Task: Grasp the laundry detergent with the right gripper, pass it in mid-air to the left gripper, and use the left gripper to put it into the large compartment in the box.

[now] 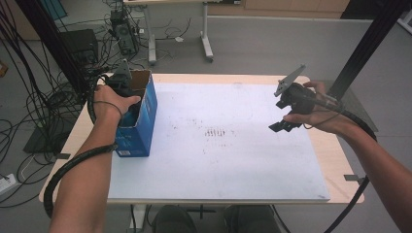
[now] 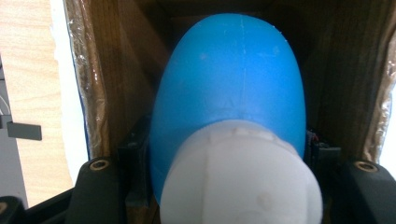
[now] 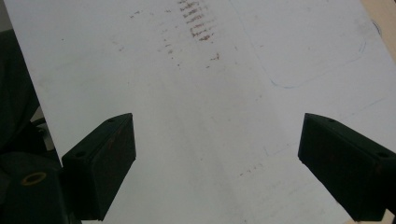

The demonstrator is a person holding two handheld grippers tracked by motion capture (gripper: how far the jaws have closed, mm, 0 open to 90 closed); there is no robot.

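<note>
A blue cardboard box (image 1: 141,124) with an open top stands at the left of the white mat (image 1: 218,165). My left gripper (image 1: 122,86) reaches down into it from above. In the left gripper view, the left gripper (image 2: 229,156) is shut on a smooth blue egg-shaped thing (image 2: 229,74) with a white cap (image 2: 240,182), between the brown inner walls of the box (image 2: 121,79). My right gripper (image 1: 280,126) hovers above the right side of the mat, and in the right gripper view this gripper (image 3: 217,163) is open with nothing between its black jaws.
The mat lies on a wooden table (image 1: 335,155) and carries faint brown smudges (image 1: 216,132) near its middle. Black cables (image 1: 29,97) and a computer case (image 1: 121,31) sit on the floor at the far left. Another table's legs (image 1: 206,43) stand beyond.
</note>
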